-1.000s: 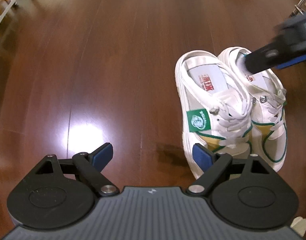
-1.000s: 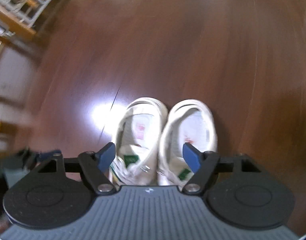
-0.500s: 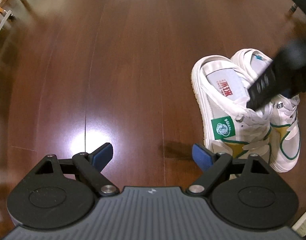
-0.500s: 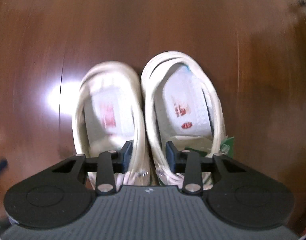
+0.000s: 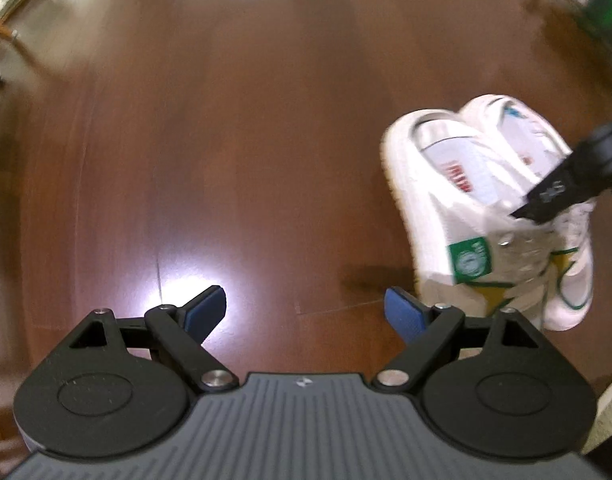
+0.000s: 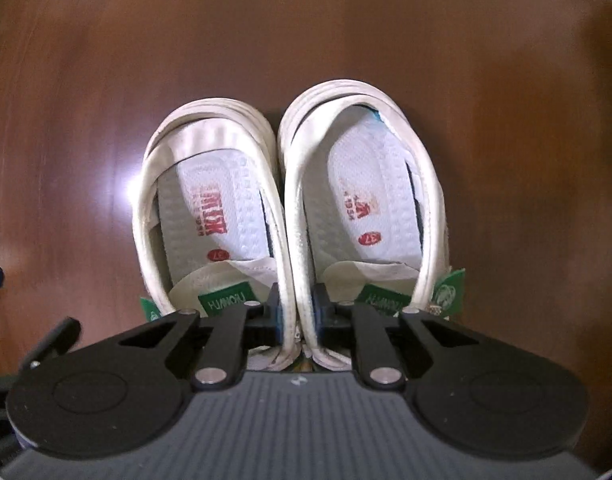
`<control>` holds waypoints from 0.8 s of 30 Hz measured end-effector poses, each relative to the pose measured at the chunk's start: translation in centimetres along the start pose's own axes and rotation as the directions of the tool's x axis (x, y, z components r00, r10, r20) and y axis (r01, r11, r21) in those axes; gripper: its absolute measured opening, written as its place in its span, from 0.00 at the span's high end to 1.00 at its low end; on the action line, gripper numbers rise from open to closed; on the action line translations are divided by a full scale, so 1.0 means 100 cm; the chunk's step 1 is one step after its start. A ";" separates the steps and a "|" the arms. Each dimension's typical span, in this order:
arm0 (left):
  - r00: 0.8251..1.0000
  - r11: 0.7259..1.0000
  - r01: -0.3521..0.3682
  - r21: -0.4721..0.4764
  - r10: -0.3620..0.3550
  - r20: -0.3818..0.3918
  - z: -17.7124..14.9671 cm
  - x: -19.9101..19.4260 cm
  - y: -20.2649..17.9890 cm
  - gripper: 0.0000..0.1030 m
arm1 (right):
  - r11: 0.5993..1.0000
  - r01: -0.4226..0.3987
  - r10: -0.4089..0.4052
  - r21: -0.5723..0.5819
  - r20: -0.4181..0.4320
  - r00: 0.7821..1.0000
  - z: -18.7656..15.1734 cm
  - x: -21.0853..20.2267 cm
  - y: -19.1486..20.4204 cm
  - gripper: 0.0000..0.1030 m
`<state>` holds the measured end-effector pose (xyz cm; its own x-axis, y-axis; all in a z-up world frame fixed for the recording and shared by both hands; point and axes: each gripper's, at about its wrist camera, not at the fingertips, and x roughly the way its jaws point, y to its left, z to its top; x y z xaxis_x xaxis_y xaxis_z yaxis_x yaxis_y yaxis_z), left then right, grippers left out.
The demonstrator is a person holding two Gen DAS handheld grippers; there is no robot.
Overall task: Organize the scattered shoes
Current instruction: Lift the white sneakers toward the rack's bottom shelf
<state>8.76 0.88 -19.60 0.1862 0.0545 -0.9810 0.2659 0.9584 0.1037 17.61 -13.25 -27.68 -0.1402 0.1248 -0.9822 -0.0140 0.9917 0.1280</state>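
R gripper [image 6: 297, 314] just closed, pinching both sneakers' [image 6: 284, 216] inner walls; L gripper [image 5: 305, 310] wide, empty.

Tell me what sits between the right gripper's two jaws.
In the right wrist view, the right gripper has just closed on the touching inner walls of the two white sneakers.

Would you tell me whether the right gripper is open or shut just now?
Shut: the right gripper has just closed its jaws, pinching together the inner side walls of the two white sneakers.
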 end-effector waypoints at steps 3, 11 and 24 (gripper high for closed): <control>1.000 0.997 0.022 0.073 -0.022 -0.001 0.015 -0.013 -0.035 0.14 | 0.989 -0.017 0.013 0.144 0.035 0.999 -0.022 -0.037 -0.068 0.89; 0.992 0.959 0.100 0.264 -0.115 0.042 0.080 -0.067 -0.170 0.14 | 0.895 -0.038 -0.015 0.444 0.115 0.993 -0.049 -0.134 -0.244 0.89; 0.891 0.825 0.308 0.474 -0.424 0.159 0.217 -0.051 -0.374 0.08 | 0.788 0.055 -0.283 0.613 0.281 0.917 0.043 -0.199 -0.468 0.89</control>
<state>18.34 -41.33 -14.89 0.2039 -0.4029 -0.8922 0.7251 0.6745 -0.1389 25.31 -62.00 -14.76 0.1539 -0.1576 -0.9754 0.5882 0.8078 -0.0377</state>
